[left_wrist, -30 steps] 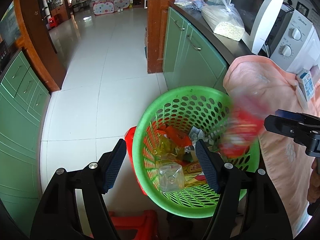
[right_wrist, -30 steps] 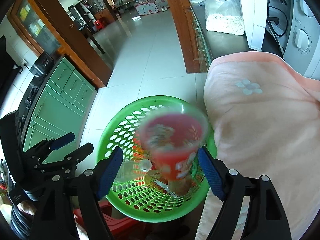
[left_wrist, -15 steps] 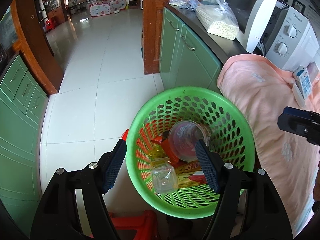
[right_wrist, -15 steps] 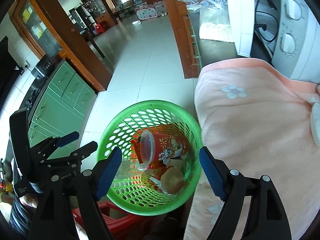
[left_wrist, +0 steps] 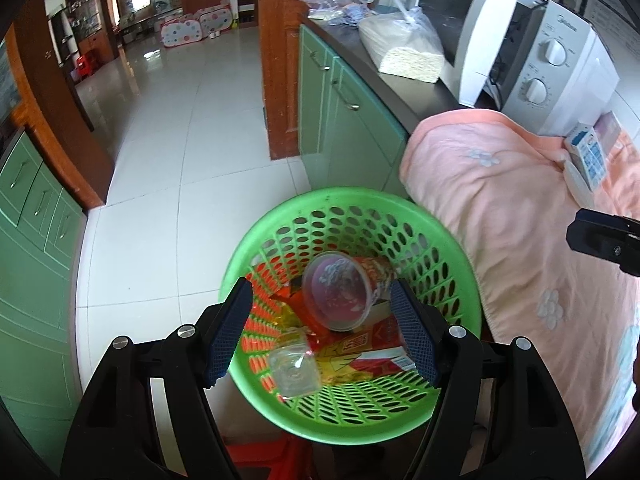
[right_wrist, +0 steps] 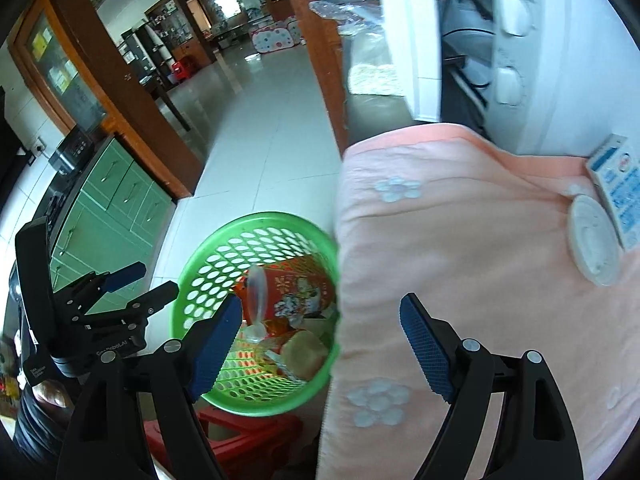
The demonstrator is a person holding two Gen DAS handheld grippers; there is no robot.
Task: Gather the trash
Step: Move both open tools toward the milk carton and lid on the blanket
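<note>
Red and printed with a cartoon figure, the plastic cup lies on its side inside your green basket, its clear mouth turned toward the left wrist camera. Under and beside it in the basket you have a crumpled clear cup, red-and-yellow wrappers and, seen from the right wrist view, a round pale bun-like piece. The basket sits on a red stool on the tiled floor, touching the hanging edge of the pink towel that covers the desk.

Your left hand-held gripper hovers over the basket's near rim with its jaws spread wide and nothing between them. Your right hand-held gripper is just as wide open and empty, one finger over the basket, the other over the towel's near edge.

Further along the towel, toward its far right edge, a white round lid lies flat, touching a blue-and-white carton. Behind them stands a white microwave, and beside it a bag of white grain on the dark desk top.
</note>
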